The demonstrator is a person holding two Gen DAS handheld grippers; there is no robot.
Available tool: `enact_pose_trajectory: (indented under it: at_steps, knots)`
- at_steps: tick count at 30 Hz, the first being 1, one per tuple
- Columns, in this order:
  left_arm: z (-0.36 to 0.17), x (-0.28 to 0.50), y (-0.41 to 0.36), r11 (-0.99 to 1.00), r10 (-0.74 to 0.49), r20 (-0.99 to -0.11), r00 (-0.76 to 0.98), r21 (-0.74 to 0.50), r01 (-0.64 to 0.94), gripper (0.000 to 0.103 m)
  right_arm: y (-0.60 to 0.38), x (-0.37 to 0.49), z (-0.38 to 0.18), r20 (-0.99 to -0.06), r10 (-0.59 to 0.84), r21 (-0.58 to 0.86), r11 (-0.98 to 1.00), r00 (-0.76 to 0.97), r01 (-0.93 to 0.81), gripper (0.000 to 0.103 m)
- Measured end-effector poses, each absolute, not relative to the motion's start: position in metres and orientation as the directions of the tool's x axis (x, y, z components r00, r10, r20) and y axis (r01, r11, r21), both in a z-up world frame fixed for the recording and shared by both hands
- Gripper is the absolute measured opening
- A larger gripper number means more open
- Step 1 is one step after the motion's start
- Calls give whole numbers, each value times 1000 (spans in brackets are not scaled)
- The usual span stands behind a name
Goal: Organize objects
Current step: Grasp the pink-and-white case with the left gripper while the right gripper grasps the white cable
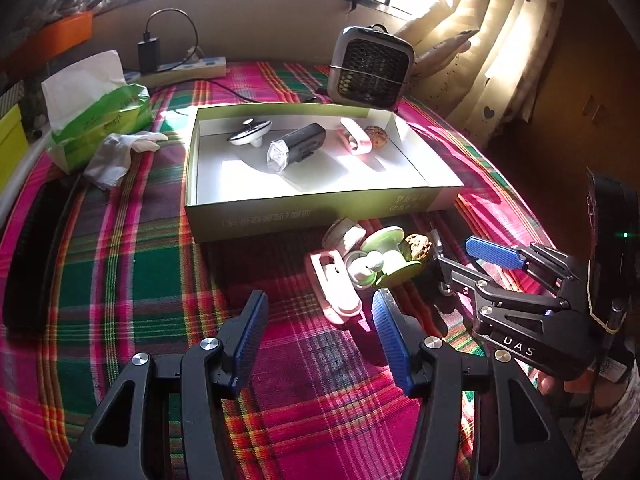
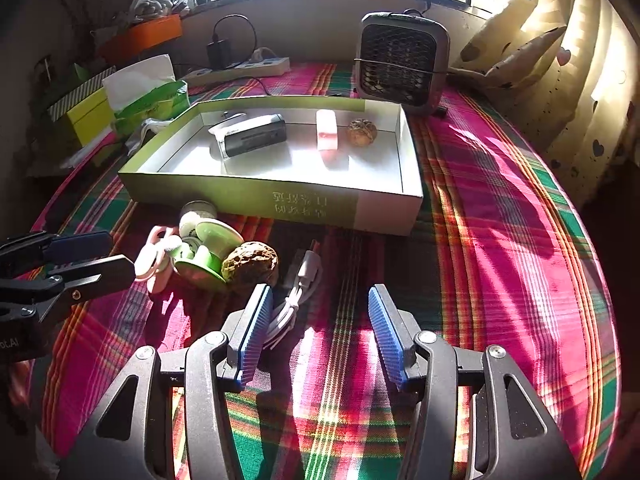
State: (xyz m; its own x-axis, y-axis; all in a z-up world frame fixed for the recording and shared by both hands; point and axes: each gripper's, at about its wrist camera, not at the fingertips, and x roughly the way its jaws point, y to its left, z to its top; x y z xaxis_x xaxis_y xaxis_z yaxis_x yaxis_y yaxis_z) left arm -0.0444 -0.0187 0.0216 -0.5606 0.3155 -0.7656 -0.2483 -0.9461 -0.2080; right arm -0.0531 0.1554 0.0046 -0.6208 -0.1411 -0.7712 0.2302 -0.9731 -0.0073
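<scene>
Legend, taking the shallow cardboard box (image 2: 280,196) as landmark, on the plaid cloth (image 2: 500,240) that covers the table.

Inside the box I see, from its left end to its right: a white dish-shaped item (image 1: 250,132), a black bike light (image 1: 296,146), a pink clip (image 1: 356,136) and a walnut (image 2: 362,132). In the right wrist view the white item is mostly hidden behind the light.

Just in front of the box's near wall lies the unsorted cluster: a second pink clip (image 1: 334,286), a small round white jar (image 2: 198,214), a green spool-like piece (image 2: 208,248), a second walnut (image 2: 250,266), and a bundled grey cable (image 2: 296,288), the last nearest my right tool.

My left gripper (image 1: 320,332) hangs before the cluster, its jaws wide apart with only cloth between them; the pink clip outside the box lies just beyond the tips. My right gripper (image 2: 320,328) also has its jaws apart and grips nothing; the cable lies against the inner side of its left finger, and I cannot tell whether it touches.

Behind the box stand a small fan heater (image 2: 402,62) and a power strip (image 1: 188,68); to the box's left lies a green tissue pack (image 1: 100,116).
</scene>
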Motion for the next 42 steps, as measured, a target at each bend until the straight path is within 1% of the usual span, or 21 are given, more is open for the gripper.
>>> enact_pose_trajectory:
  at_steps: [7,13,17,28,34,37,39,40,42]
  knots:
    - [17,-46,-15,-948,311,-776,-549,-208,-242,53,169,-53,5,-774,-82,-44,-982,-628,182,51]
    - [12,-49,-11,-948,307,-785,-538,-204,-244,53,162,-55,5,-771,-140,-19,-970,-621,243,51]
    - [7,-51,-7,-960,260,-795,-548,-152,-235,53,156,-60,2,-778,-141,-30,-965,-612,260,51]
    - [6,-63,-17,-969,235,-796,-558,-144,-202,53,165,-70,0,-780,-152,0,-970,-607,242,51]
    - [4,-68,-9,-973,202,-795,-571,-98,-208,53,167,-70,1,-780,-155,1,-969,-606,246,51]
    - [4,-68,-9,-972,205,-795,-571,-98,-213,53,166,-70,1,-780,-155,2,-969,-606,246,51]
    - [3,-67,-10,-972,202,-794,-574,-90,-216,49,166,-70,1,-779,-156,1,-969,-607,248,49]
    - [4,-66,-10,-973,198,-794,-575,-87,-214,48,165,-69,1,-779,-158,0,-968,-607,252,46]
    - [4,-67,-13,-976,191,-793,-578,-89,-201,40,164,-69,1,-778,-160,-2,-966,-607,257,44]
